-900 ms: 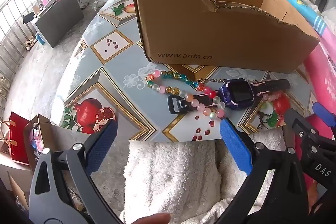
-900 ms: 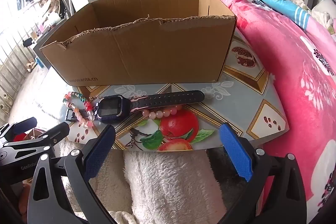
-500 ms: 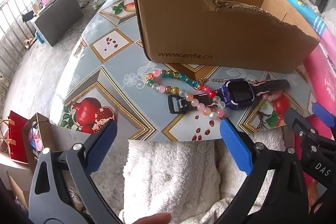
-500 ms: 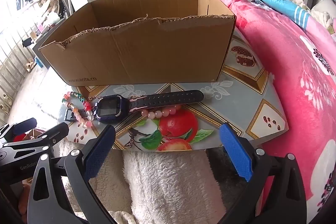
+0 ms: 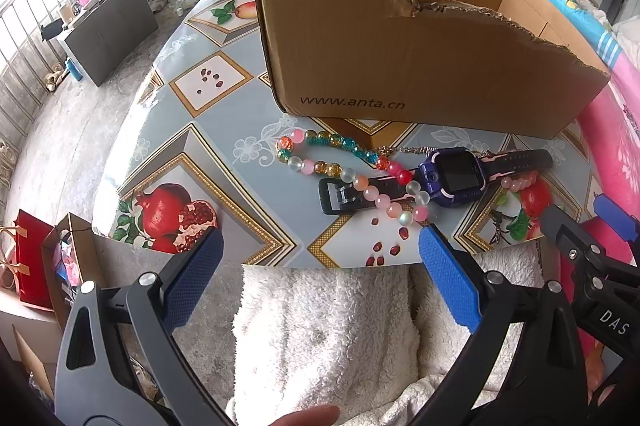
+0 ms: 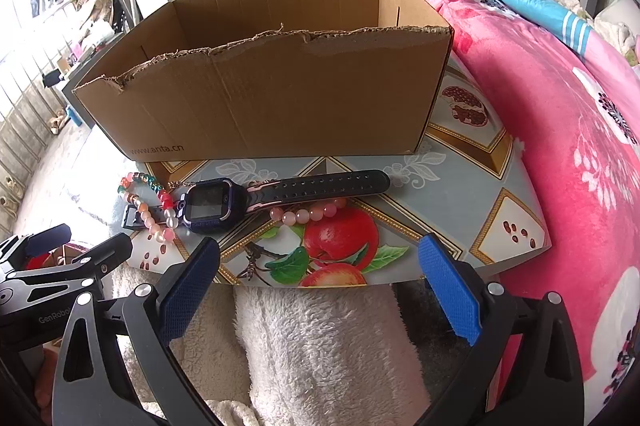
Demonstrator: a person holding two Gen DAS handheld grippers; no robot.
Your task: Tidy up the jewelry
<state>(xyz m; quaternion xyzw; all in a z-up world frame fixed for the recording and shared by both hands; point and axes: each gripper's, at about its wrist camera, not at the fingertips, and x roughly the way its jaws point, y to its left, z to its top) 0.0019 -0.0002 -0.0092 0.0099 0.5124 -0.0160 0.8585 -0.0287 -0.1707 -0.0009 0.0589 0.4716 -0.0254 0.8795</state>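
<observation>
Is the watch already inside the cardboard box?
No, the watch lies on the table in front of the cardboard box, tangled with a bead bracelet.

**Layout of table, box and jewelry**

Cardboard box [image 6: 280,106] at the rear of the table [image 6: 472,210], open top upward. Before the box, near the front edge: watch [image 6: 208,200] lying flat, one strap toward the right, the other toward the left. Beaded bracelet [image 5: 320,154] left of the watch face, one strand draped across the left strap. Second bead strand [image 6: 308,212] just before the right strap. Fluffy cloth [image 6: 320,346] below the front table edge. Bedding [image 6: 560,106] right of the table. Paper bags [image 5: 48,258] on the floor, lower left.
</observation>
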